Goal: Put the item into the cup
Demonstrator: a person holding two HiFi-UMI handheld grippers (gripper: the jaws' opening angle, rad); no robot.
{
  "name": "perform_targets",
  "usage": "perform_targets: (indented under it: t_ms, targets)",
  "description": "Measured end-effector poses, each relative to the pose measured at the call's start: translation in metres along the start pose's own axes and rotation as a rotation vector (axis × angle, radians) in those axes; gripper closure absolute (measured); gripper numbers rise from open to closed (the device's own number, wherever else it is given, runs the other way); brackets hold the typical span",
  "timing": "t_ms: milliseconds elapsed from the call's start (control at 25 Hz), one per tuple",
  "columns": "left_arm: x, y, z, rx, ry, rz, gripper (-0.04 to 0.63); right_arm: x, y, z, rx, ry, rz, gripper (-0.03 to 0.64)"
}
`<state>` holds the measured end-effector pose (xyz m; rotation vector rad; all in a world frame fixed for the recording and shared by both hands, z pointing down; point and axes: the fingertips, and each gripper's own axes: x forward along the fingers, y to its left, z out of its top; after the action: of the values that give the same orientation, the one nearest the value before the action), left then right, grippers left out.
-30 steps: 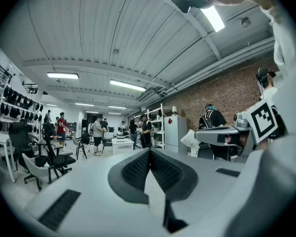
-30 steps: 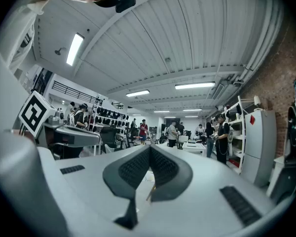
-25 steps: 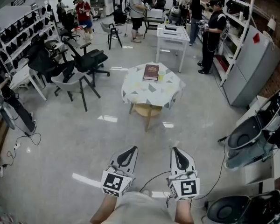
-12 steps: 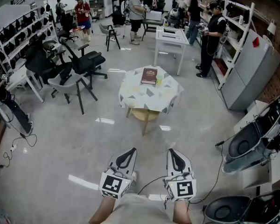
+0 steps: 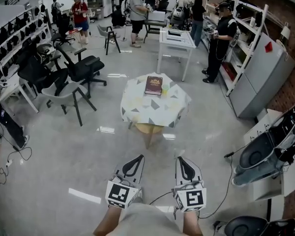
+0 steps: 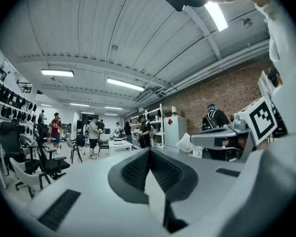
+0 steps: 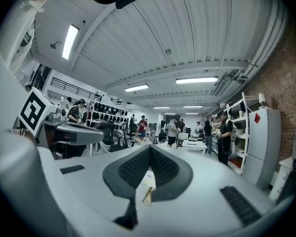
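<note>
Floor (image 5: 88, 151) wide around table (image 5: 147, 111) with cup (image 5: 165, 88)

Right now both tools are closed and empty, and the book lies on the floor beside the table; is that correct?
Not quite: the head view shows the book lying on the table, beside the cup, not on the floor. The left tool and right tool are indeed closed and empty.

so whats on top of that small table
A dark red book and a pale cup beside it sit on the patterned cloth. The cloth hides the tabletop itself.
</note>
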<state>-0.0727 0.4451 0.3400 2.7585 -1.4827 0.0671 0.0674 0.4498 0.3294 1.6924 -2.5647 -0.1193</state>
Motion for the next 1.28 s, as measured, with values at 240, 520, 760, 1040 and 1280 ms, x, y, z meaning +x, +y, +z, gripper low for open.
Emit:
perform_targets:
  t_ms: [240, 520, 760, 1040, 1280]
  targets:
    - [0.033, 0.038, -0.003, -0.009, 0.017, -0.024, 0.583, 0.046, -0.008, 0.004, 0.002, 0.006, -0.023, 0.614]
    - [0.065, 0.077, 0.0, -0.009, -0.001, -0.054, 0.583, 0.094, -0.008, 0.0, 0.005, 0.016, -0.047, 0.614]
    - [0.082, 0.107, -0.017, -0.037, 0.022, -0.071, 0.583, 0.123, -0.004, -0.011, 0.007, 0.029, -0.075, 0.614]
    - [0.086, 0.129, -0.018, -0.051, 0.028, -0.053, 0.583, 0.14, -0.001, -0.009, 0.005, 0.038, -0.089, 0.614]
    - [0.092, 0.14, -0.016, -0.068, 0.012, -0.041, 0.583, 0.153, -0.002, -0.009, -0.005, 0.037, -0.076, 0.614]
